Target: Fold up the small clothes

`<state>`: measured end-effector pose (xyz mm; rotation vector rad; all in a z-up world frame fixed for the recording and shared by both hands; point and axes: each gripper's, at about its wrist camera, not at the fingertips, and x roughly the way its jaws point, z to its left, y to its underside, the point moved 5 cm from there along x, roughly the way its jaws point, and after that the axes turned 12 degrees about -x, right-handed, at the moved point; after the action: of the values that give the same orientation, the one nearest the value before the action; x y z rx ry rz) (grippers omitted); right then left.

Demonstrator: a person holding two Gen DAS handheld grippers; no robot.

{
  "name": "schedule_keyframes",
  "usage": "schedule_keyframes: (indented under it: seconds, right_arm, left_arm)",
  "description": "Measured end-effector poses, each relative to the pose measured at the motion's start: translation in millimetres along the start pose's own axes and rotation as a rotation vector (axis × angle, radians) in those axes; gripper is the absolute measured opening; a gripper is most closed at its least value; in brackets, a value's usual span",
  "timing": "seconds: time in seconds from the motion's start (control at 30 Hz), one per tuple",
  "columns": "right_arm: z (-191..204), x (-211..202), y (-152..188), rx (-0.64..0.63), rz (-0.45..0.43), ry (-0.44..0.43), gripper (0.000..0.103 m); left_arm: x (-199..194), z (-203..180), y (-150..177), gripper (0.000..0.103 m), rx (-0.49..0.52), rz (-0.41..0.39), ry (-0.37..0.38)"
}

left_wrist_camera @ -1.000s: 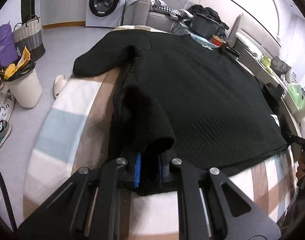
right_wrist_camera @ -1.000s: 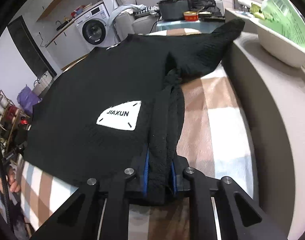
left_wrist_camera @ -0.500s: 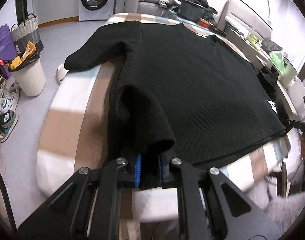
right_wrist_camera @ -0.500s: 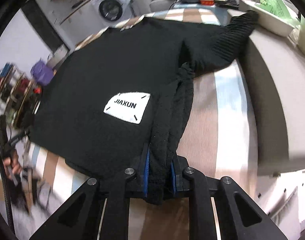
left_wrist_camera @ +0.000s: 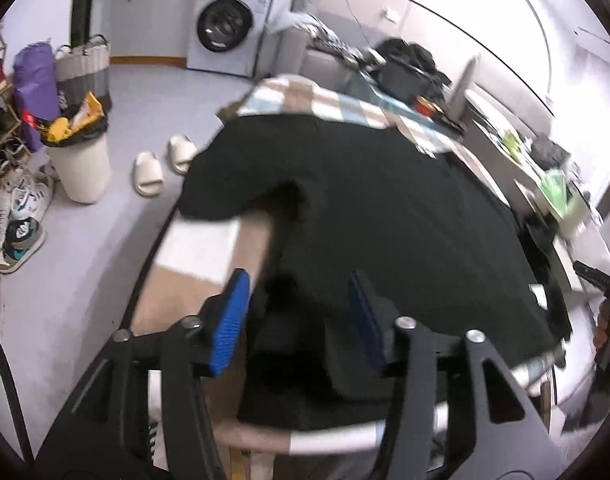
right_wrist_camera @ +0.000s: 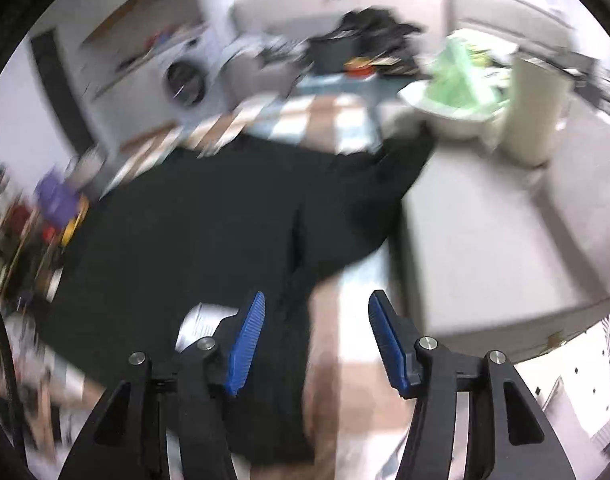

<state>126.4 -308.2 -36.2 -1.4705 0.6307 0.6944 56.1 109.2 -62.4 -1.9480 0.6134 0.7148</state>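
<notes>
A black sweater [left_wrist_camera: 385,208] lies spread on a checked cloth [left_wrist_camera: 201,256] over a table, its hem hanging over the near edge. My left gripper [left_wrist_camera: 299,304] is open above the sweater's left hem corner, holding nothing. In the right wrist view the sweater [right_wrist_camera: 193,232] is blurred, with a white label [right_wrist_camera: 203,320] near the hem. My right gripper [right_wrist_camera: 315,332] is open above the sweater's right side seam and hem, holding nothing. One sleeve [right_wrist_camera: 393,176] reaches to the far right, the other [left_wrist_camera: 233,184] to the left.
A washing machine [left_wrist_camera: 225,28], a white bin [left_wrist_camera: 81,164], slippers [left_wrist_camera: 149,172] and shoes [left_wrist_camera: 17,220] are on the floor at left. A sofa with dark clothes [left_wrist_camera: 409,64] stands behind. A bowl with a green bag [right_wrist_camera: 457,92] sits on a counter at right.
Both grippers have opened and let go of the sweater's hem corners, which have dropped onto the table's near edge. Both cameras have pulled back and up, with motion blur.
</notes>
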Motion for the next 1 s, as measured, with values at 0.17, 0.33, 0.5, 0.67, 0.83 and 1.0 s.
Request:
schedule_keyframes:
  seconds: [0.17, 0.33, 0.5, 0.67, 0.83, 1.0]
  right_arm:
    - [14.7, 39.1, -20.4, -0.021, -0.011, -0.013, 0.056]
    - [40.3, 95.5, -33.8, -0.087, 0.029, 0.028, 0.055]
    - [34.5, 138.5, -34.2, -0.096, 0.131, 0.124, 0.044]
    - [9.4, 126.6, -31.6, -0.033, 0.121, 0.134, 0.006]
    - [-17.4, 62.3, -7.7, 0.119, -0.011, 0.124, 0.006]
    - [-40.3, 29.7, 11.8, 0.267, -0.109, 0.068, 0.006]
  left_arm:
    - [16.3, -8.4, -28.1, 0.072, -0.011, -0.041, 0.015]
    - [58.0, -24.9, -43.4, 0.082, -0.015, -0.038, -0.01]
    - [85.2, -39.7, -51.2, 0.083, 0.002, -0.004, -0.041]
    - [88.7, -53.1, -59.0, 0.099, 0.004, -0.038, -0.037]
    - [80.6, -54.4, -59.0, 0.102, -0.017, -0.074, -0.016]
    - [79.7, -53.2, -50.6, 0.102, -0.012, -0.049, -0.012]
